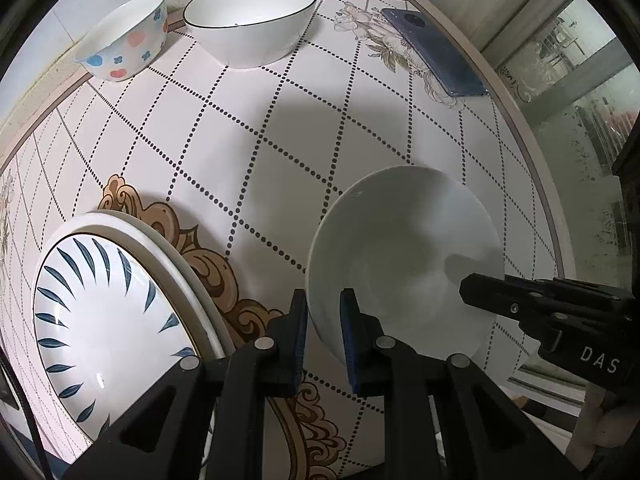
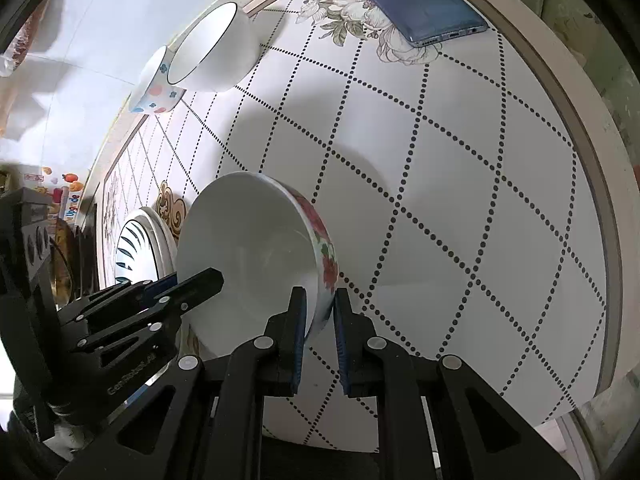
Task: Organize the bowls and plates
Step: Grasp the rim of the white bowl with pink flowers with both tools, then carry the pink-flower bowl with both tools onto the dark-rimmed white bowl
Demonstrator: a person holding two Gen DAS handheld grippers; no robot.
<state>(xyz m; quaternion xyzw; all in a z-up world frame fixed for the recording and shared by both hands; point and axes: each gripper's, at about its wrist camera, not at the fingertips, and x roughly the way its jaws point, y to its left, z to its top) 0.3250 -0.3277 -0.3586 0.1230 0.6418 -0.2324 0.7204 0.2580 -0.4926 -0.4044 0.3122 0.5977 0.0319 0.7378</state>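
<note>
1. The left gripper (image 1: pixel 323 336) pinches the near rim of a white bowl with red flowers (image 2: pixel 256 252), one pad inside, one outside.
2. The right gripper (image 2: pixel 320 332) clamps the opposite rim of the same bowl (red blossoms show on its outer wall).
3. The bowl hangs tilted over the dotted-grid table (image 2: pixel 460 200), beside a blue-leaf plate (image 1: pixel 108 320).
4. A polka-dot bowl (image 1: pixel 128 40) and a black-rimmed white bowl (image 1: pixel 252 24) stand together at the far edge.

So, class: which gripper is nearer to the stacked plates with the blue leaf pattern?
Left. The left gripper grips the floral bowl on the rim nearest the plates. The right gripper clamps the opposite rim, on the bowl's far side from them.
</note>
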